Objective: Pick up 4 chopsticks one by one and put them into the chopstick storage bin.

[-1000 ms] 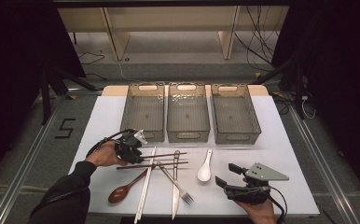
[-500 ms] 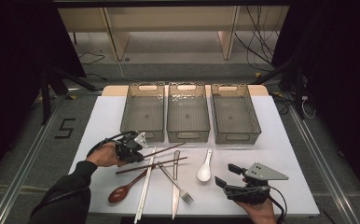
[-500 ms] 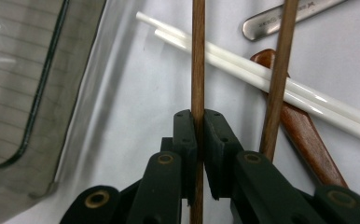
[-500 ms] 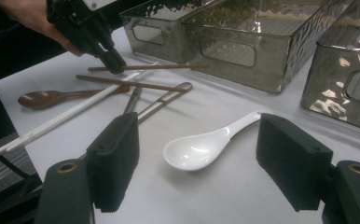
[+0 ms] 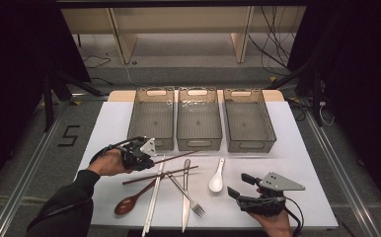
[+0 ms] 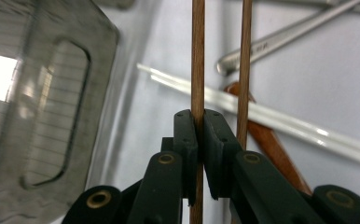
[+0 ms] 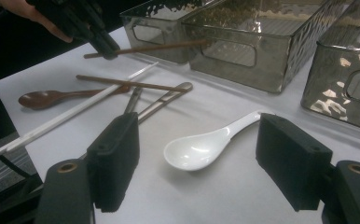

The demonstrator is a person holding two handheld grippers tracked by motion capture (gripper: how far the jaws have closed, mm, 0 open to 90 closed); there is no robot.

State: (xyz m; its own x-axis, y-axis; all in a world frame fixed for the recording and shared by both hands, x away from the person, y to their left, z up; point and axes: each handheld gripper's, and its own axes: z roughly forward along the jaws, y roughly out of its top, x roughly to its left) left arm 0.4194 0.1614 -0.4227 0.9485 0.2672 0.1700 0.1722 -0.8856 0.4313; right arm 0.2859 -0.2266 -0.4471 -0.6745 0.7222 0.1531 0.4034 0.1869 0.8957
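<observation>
One brown wooden chopstick point(image 6: 197, 56) is pinched between the jaws of the left gripper point(image 5: 140, 154), the pads pressed tight on its shaft, and it sticks out level toward the middle of the table, clear of the white tabletop point(image 5: 302, 163). In the right gripper view that chopstick point(image 7: 155, 47) runs across the front of the nearest grey bin, its far tip at the bin's wall. The jaws have just been closing, and the stick sits squarely between them. Its twin, the second brown chopstick point(image 5: 160, 175), lies flat on the table just below, crossing the pair of white chopsticks point(image 5: 153, 202) and the metal knife point(image 5: 185, 197). A metal fork point(image 5: 186, 195) lies slanted among them, a brown spoon point(image 5: 132, 201) rests at the near left, and a white soup spoon point(image 5: 216, 180) lies by itself to the right of the heap. Three grey bins point(image 5: 199, 126) stand side by side across the far half of the table, the left gripper just in front of the leftmost one. Over on the near right, the right gripper point(image 5: 243, 186) holds low above the table with its jaws wide apart, nothing between them, the white soup spoon point(image 7: 201, 147) lying ahead of it.
</observation>
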